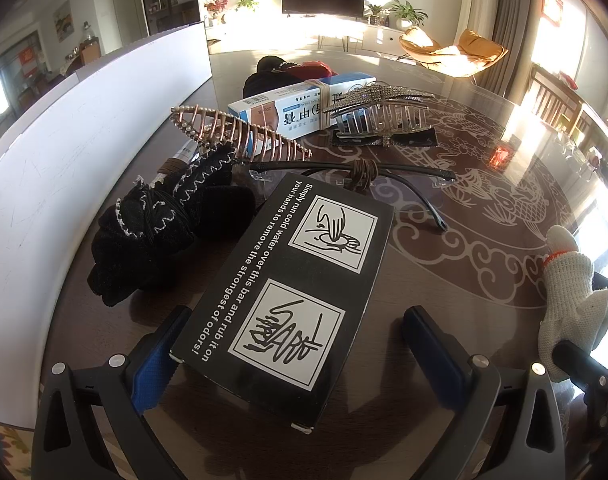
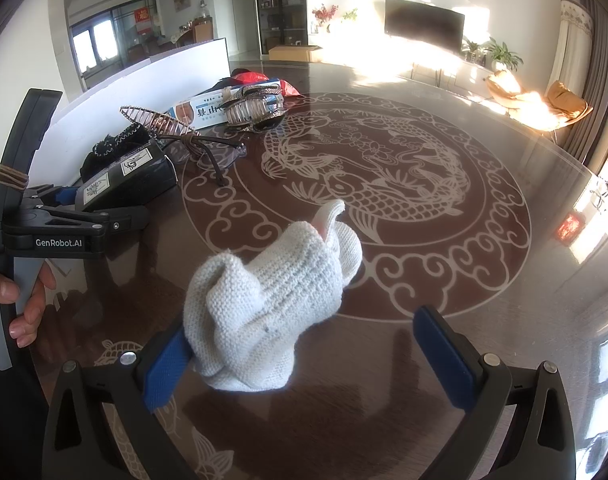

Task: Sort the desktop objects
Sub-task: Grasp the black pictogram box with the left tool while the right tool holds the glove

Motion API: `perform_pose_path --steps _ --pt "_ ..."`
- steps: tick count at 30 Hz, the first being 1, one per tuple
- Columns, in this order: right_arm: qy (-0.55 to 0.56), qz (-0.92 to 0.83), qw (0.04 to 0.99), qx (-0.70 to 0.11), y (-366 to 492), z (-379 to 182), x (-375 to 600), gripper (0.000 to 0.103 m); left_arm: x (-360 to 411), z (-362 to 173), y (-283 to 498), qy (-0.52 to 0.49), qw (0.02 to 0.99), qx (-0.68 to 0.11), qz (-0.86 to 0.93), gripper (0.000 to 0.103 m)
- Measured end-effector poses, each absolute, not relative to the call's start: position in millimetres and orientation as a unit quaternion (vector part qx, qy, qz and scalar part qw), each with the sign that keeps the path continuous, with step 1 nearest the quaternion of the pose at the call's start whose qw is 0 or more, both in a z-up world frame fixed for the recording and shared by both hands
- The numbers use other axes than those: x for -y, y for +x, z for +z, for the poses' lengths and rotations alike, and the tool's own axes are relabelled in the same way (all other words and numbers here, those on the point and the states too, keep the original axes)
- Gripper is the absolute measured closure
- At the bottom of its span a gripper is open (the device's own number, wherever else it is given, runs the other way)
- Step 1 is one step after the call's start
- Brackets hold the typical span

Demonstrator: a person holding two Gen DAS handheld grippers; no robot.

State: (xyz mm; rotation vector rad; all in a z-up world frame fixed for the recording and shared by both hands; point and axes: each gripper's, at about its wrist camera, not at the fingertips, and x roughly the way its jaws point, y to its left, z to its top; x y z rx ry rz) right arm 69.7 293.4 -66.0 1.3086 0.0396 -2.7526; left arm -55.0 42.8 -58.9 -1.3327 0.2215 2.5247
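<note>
The bench (image 2: pixel 504 288) is glossy glass over a carved fish design, so expect flat items to skate across it when you nudge them.

The black box (image 1: pixel 287 292) lies between the fingers of your left hand-held gripper (image 1: pixel 299 344), tilted with its near end raised. The left pad (image 1: pixel 151 376) touches its corner; the right pad stands well apart, so the gripper is wide open and holds nothing. The box is stiff card, probably light; take it across its narrow width, squarely. Its side reads "Simply run cold water over this bar and rub it on your hands to remove the strongest of odors!"

The white knit glove (image 2: pixel 267 300) sits slumped between the fingers of your right hand-held gripper (image 2: pixel 308 356), touching the left pad only. This gripper too is spread wide and empty. The glove is soft and will collapse; pinch the thick bunched middle.

The black scrunchie (image 1: pixel 151 240) beside the box is soft and forgiving. The clear glasses (image 1: pixel 356 184), with an elastic wound round them, look fragile; lift them by the bridge.

The left tool body reads "GenRobot.AI" in the right wrist view.
</note>
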Motion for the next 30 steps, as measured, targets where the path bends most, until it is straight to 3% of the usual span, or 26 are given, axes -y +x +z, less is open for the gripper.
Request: perform_pose_path --steps 14,16,17,18,20,21,24,30 --pt "0.431 -0.901 0.047 -0.014 69.6 -66.4 -293.6 0.0 -44.4 -60.3 -59.2 -0.457 0.139 -0.08 0.875 0.0" --pt "0.438 -0.897 0.054 -0.005 66.2 -68.4 -294.1 0.0 -45.8 -58.2 -57.3 -0.447 0.146 -0.081 0.879 0.011" --pt "0.442 -0.895 0.06 0.005 63.9 -69.8 -295.1 0.0 -46.5 -55.8 -54.6 -0.438 0.15 -0.081 0.882 0.032" --pt "0.444 -0.894 0.061 0.012 62.4 -70.3 -296.2 0.007 -47.9 -53.3 -50.3 -0.433 0.157 -0.081 0.884 0.042" --pt "0.434 -0.898 0.064 0.014 63.5 -66.4 -294.3 0.043 -52.3 -52.0 -45.5 -0.429 0.162 -0.094 0.884 0.045" --pt "0.434 -0.898 0.067 0.012 62.8 -63.9 -292.7 0.049 -53.9 -51.2 -43.1 -0.427 0.165 -0.098 0.884 0.045" --pt "0.437 -0.896 0.075 0.017 63.9 -57.2 -291.3 0.052 -55.0 -41.1 -31.6 -0.408 0.175 -0.096 0.891 0.045" --pt "0.411 -0.906 0.093 0.023 87.2 -31.5 -291.7 0.052 -38.3 -16.4 -11.4 -0.389 0.177 0.007 0.904 0.045"
